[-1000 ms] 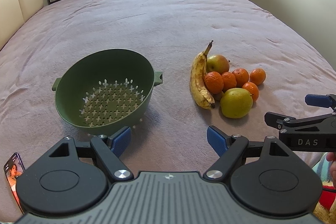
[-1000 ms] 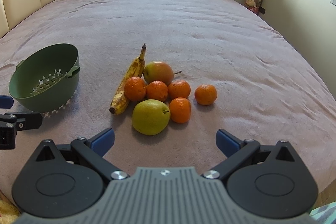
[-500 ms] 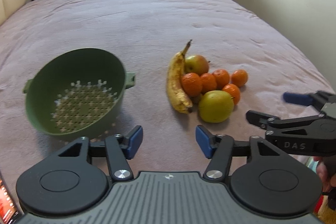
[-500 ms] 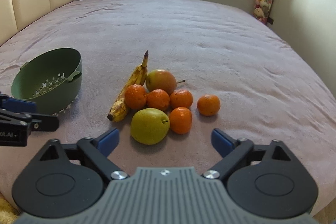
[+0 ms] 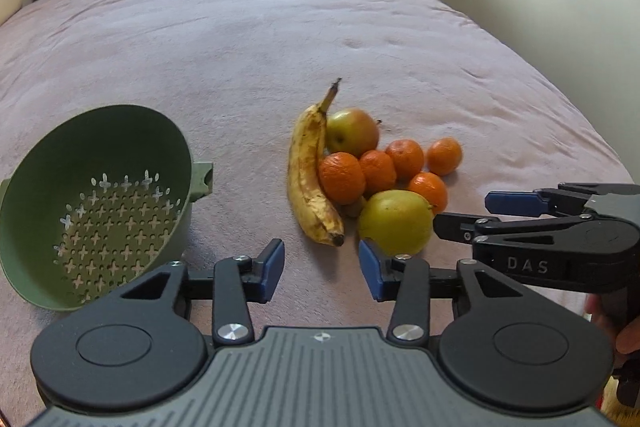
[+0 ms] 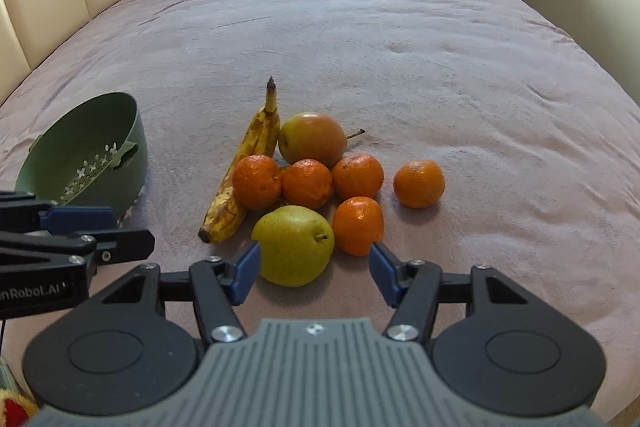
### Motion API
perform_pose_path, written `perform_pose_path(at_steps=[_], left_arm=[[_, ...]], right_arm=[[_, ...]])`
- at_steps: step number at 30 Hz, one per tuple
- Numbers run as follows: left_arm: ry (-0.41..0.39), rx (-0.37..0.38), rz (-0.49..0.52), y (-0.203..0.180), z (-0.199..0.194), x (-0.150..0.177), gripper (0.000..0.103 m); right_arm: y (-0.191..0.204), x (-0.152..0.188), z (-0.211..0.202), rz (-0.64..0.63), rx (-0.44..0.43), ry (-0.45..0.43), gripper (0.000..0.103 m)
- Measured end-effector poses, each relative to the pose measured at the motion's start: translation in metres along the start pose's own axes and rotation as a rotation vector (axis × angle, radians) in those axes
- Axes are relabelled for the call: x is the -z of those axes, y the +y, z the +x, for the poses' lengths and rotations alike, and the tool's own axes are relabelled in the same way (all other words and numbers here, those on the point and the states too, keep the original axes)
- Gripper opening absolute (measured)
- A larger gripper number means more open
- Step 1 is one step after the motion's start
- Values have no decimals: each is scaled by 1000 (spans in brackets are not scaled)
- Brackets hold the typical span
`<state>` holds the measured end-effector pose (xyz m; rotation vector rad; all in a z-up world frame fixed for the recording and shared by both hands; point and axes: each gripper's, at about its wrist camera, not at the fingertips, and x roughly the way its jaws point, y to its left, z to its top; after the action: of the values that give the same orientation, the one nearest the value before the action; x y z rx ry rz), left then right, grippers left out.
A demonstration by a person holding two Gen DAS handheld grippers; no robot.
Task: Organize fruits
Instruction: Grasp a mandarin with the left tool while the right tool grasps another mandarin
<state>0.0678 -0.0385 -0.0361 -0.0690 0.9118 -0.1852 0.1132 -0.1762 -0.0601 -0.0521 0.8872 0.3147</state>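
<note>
**Mia:** Where is all the fruit?

**Dad:** It sits in a little heap on the pink bed cover point(image 6: 400, 39). There is a long yellow banana with brown spots point(image 6: 244, 167), a big round yellow-green pear point(image 6: 294, 245), a red and green apple point(image 6: 312, 139) and five small orange mandarins point(image 6: 358, 225). One mandarin point(image 6: 419, 183) sits a bit apart from the rest.

**Mia:** Why is the green plastic bowl with holes point(image 5: 100, 203) tipped over?

**Dad:** I think it leans toward us so fruit can go in easily. It lies left of the heap, and nothing is in it yet.

**Mia:** What are the two grabbers doing?

**Dad:** The right gripper point(image 6: 314, 271) has its blue fingers point(image 6: 246, 273) spread wide, one on each side of the pear. They look very close to it, but they are not squeezing it. I think the pear goes first because it is nearest.

**Mia:** And the other one?

**Dad:** The left gripper point(image 5: 322, 269) is spread apart too and holds nothing. It points at the bed cover just before the end of the banana.

**Mia:** Can you read any words?

**Dad:** Yes. The right grabber says "DAS" on its side. The left one shows "nRobot.AI", but the start is cut off.
</note>
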Motion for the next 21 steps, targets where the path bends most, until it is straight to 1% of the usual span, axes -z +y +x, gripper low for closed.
perform_pose_path(at_steps=[4, 7, 12, 14, 21], left_arm=[[12, -1, -16, 4, 9, -11, 48], [17, 20, -20, 4, 18, -17, 48], [19, 56, -34, 2, 33, -30, 48], [22, 55, -35, 0, 40, -35, 48], [36, 60, -22, -5, 70, -45, 49]], right_arm=[[-4, -12, 11, 15, 7, 8, 56], [-9, -18, 19, 34, 32, 5, 52], [-26, -26, 30, 119, 51, 14, 47], [-29, -28, 36, 136, 49, 24, 44], [-35, -30, 53, 170, 43, 54, 44]])
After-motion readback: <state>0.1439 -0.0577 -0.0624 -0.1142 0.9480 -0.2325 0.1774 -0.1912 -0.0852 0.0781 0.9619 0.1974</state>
